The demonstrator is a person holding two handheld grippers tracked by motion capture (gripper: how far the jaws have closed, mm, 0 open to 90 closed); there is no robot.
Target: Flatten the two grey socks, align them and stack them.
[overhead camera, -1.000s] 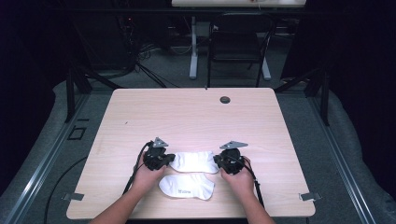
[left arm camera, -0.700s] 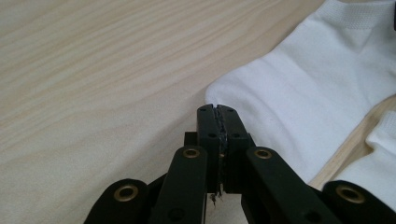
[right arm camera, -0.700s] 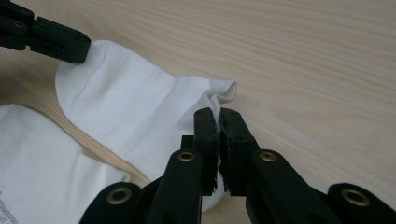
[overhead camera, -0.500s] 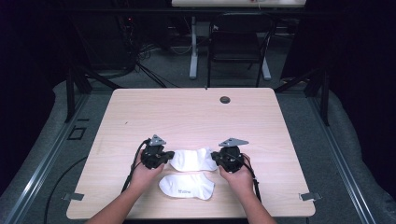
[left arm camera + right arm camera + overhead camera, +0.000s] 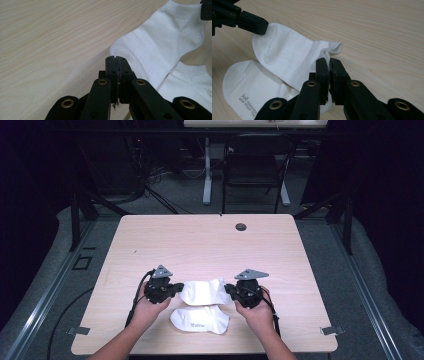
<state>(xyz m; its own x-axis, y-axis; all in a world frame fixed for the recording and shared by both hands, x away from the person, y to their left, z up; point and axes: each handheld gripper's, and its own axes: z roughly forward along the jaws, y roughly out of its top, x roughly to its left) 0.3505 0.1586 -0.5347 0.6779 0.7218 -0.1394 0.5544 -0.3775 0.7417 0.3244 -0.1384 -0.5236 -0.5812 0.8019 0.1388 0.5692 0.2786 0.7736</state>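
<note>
A pale wooden table [image 5: 200,245] stands in a dark room, with a chair [image 5: 252,167] and tangled cables on the floor beyond its far edge. At the near side, the left tongs [image 5: 117,60] are pinched tight on the toe end of a white sock [image 5: 202,291], and the right tongs [image 5: 329,62] are clamped on its cuff end, where the cloth bunches into a small fold. The sock spans the gap between the two, stretched lengthwise just above or on the tabletop; which of the two I cannot tell. A second white sock [image 5: 200,319], with small grey printing near its toe, lies flat on the table just nearer the person, its edge tucked partly under the first.

The held sock looks light, soft and limp, so it will sag and fold wherever it is unsupported. A grip at both ends, as here, seems the best way to keep it flat; the ribbed cuff likely gives the firmest hold.
</note>
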